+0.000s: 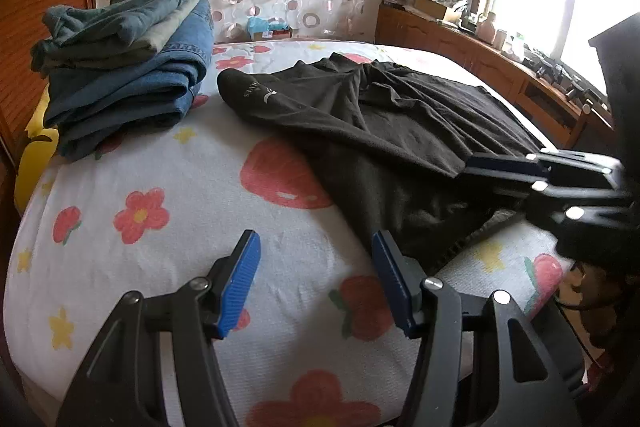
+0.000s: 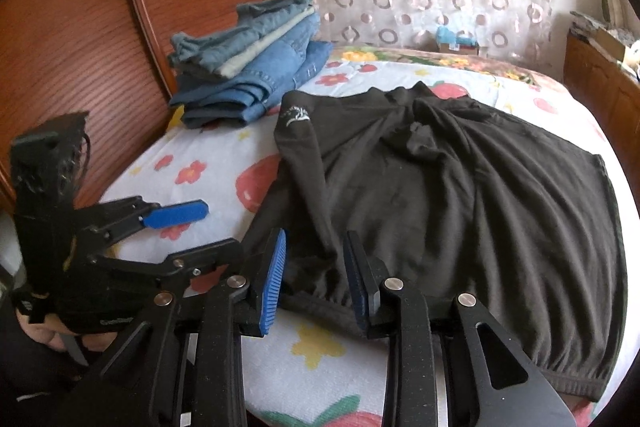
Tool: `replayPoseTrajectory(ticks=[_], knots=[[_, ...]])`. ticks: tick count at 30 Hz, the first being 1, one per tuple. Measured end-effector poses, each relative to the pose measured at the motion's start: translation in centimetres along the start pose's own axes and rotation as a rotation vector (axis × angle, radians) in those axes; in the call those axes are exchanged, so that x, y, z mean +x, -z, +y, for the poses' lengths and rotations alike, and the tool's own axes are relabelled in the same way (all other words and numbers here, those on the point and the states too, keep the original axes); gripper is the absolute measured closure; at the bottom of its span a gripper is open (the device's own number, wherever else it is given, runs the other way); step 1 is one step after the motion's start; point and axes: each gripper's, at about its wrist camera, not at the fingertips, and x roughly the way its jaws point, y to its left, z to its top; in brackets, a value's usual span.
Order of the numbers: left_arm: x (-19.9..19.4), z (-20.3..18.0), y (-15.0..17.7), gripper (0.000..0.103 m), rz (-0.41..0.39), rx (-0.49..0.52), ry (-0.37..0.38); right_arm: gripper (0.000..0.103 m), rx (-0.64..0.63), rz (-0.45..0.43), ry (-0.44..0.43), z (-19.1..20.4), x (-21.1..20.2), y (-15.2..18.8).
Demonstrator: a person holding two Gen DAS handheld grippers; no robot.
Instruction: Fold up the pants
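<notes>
The left hand-held gripper [image 1: 316, 279] hangs with its blue pads apart and nothing between them, over the bare flowered bedsheet [image 1: 180, 187] just beside the near edge of the black pants [image 1: 380, 131]. The right hand-held gripper [image 2: 316, 279] sits at that same near edge, its jaws partly parted around a bunched hem of the black pants [image 2: 460, 187]; whether the pads actually press on the cloth cannot be told. In the right wrist view the left hand-held gripper [image 2: 180, 223] lies off the pants' left side, above the sheet. The pants lie spread and rumpled across the middle of the bed, a small pale logo near their far left corner. Beyond that corner, near the pants and against the wooden headboard [image 2: 80, 27], rests a stack of folded jeans [image 1: 128, 59].
</notes>
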Motion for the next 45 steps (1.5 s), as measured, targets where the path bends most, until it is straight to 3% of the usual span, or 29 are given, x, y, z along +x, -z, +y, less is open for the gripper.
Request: replayPoseTrajectory(ticks=[11,12,13,14,17,23,35,40,45], knots=[[-0.2,-0.2,0.3,0.046,-0.010,0.013,-0.011,0.071,0.015,0.063,-0.019,0.1,1.8,0.5],[-0.2,-0.2,0.3,0.046,-0.010,0.013,-0.011,0.073,0.015,0.056,-0.020,0.1,1.7,0.4],[-0.2,-0.2,0.3,0.046,-0.009,0.013,-0.011,0.088,0.011,0.052,-0.029,0.2,1.7,0.4],[-0.2,-0.2,0.3,0.046,-0.009,0.013,-0.011,0.095,0.003,0.044,-0.033,0.3,1.6,0.3],[-0.4,-0.2,0.3,0.046,-0.003,0.007,-0.007,0.100,-0.022,-0.011,-0.005,0.5,0.6,0.0],[-1.6,-0.2,-0.6,0.046,-0.028,-0.021,0.030,0.102,-0.026,-0.099,0.041,-0.4,-1.8,-0.9],[-1.5,-4.2,-4.9,0.046,-0.072,0.057,0.092,0.102,-0.015,-0.213,0.183,-5.2,-8.0,-1.4],[-1.0,-4.9,-5.2,0.046,-0.067,0.061,0.089,0.102,0.051,-0.210,0.163,-7.7,-8.9,-1.0],[-0.6,-4.5,-4.4,0.046,-0.038,0.075,0.054,0.098,0.075,-0.184,0.118,-7.3,-7.6,-0.5]])
